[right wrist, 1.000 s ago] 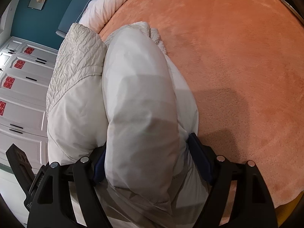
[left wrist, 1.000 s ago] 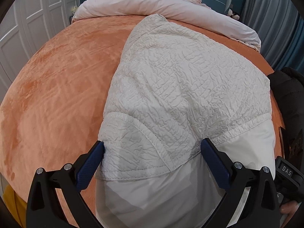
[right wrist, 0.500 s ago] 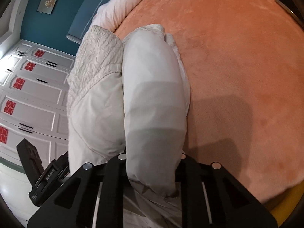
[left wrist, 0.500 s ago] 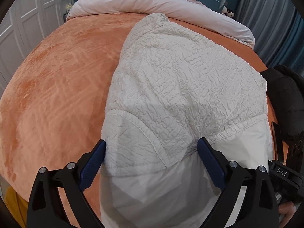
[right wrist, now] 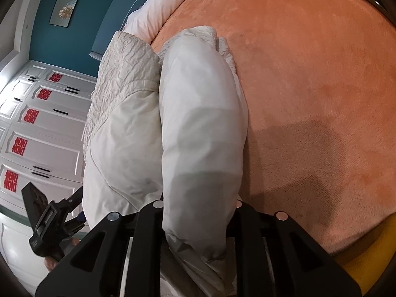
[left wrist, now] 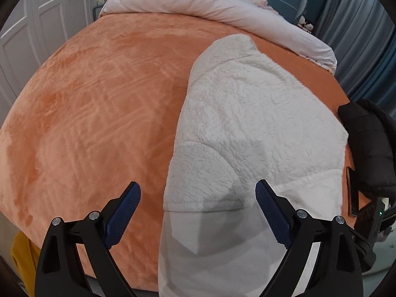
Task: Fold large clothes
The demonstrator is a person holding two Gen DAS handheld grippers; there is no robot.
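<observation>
Coat: a white coat [left wrist: 259, 123] lies lengthwise on the bed, its crinkled part toward the pillows, its smooth part hanging over the near edge.
Left claw: the left gripper [left wrist: 198, 212] is released, jaws wide. It hovers over the coat's near left corner, one pad over bare blanket, the other over the fabric; neither presses on it.
Right claw: the right gripper [right wrist: 198, 205] is clenched on a puffy fold [right wrist: 200, 123] of the coat, though its jaws are easing open a little. The pads are hidden by the cloth, which bulges out between the arms.
Edges: the coat's left edge runs clean along the blanket [left wrist: 94, 113]. Its right side nearly meets a black garment [left wrist: 366, 143] at the bed's edge.
Open room: a wide bare stretch of blanket on the coat's left, and more beyond the fold in the right view.
Surface: an orange plush blanket; a pale duvet [left wrist: 210, 2] is rolled at the head.
Room: white cupboard doors [right wrist: 39, 133] with red marks, a teal wall, grey curtains [left wrist: 358, 32].
</observation>
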